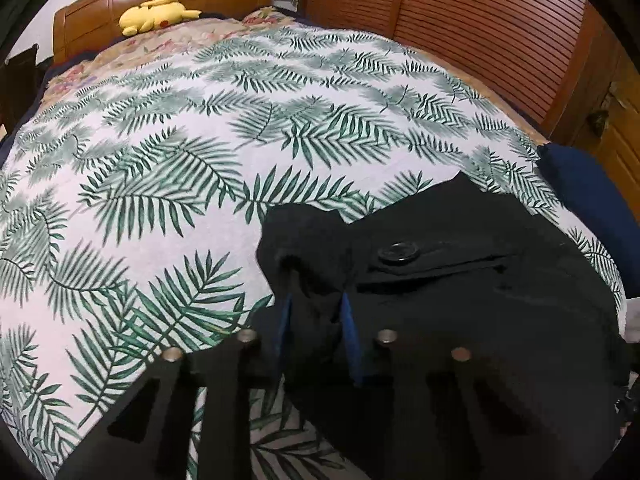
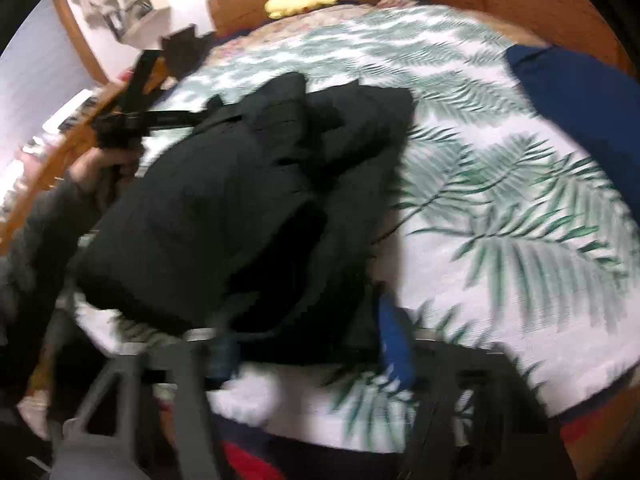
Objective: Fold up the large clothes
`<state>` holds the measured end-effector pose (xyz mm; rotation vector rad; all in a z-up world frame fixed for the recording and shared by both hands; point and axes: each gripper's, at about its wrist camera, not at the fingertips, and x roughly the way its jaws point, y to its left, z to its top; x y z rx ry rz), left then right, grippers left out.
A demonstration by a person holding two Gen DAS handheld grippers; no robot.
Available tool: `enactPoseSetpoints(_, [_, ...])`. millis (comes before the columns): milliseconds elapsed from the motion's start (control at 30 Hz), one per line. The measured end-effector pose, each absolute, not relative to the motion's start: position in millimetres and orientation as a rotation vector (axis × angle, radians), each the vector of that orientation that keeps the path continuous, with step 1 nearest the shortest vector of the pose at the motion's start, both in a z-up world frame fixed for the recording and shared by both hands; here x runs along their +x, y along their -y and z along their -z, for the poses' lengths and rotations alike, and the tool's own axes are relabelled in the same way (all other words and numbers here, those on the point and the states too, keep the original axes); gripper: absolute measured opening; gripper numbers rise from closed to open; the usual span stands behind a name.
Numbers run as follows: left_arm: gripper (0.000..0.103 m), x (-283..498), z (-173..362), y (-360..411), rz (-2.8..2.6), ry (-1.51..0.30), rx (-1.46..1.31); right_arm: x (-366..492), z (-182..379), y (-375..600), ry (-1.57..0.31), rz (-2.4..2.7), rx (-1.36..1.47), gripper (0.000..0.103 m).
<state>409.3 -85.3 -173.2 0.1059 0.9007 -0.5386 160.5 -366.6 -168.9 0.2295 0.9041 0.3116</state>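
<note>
The black trousers are lying bunched on the near edge of the leaf-print bedspread, looking soft and floppy. The left gripper is pinching a fold near the buttoned pocket, jaws narrow on the cloth. The right gripper is sitting at the near hem, too blurred to tell whether it grips; the waistband would probably be the firmest hold.

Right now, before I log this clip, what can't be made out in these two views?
- Black garment: left wrist view, right part cut off by the edge; its type is unclear.
- Right gripper: right wrist view, motion blur and black cloth hide whether the pads press.
- Dark blue cloth: both views, cut off at the right edge.
- Yellow plush toy: too small for detail.
</note>
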Motion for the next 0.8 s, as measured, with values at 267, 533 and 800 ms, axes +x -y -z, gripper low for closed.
enactPoseSetpoints(267, [0.008, 385, 122, 83, 0.496, -0.792, 0.133, 149, 131, 374, -0.702, -0.335, 0.211, 0.011])
enactPoseSetpoints(533, [0.006, 359, 47, 116, 0.461, -0.656, 0.185, 157, 75, 410, -0.545, -0.338, 0.144, 0.010])
enactPoseSetpoints(800, [0.006, 351, -24, 207, 0.519, -0.543, 0.176, 136, 12, 489, -0.408, -0.218, 0.065, 0.010])
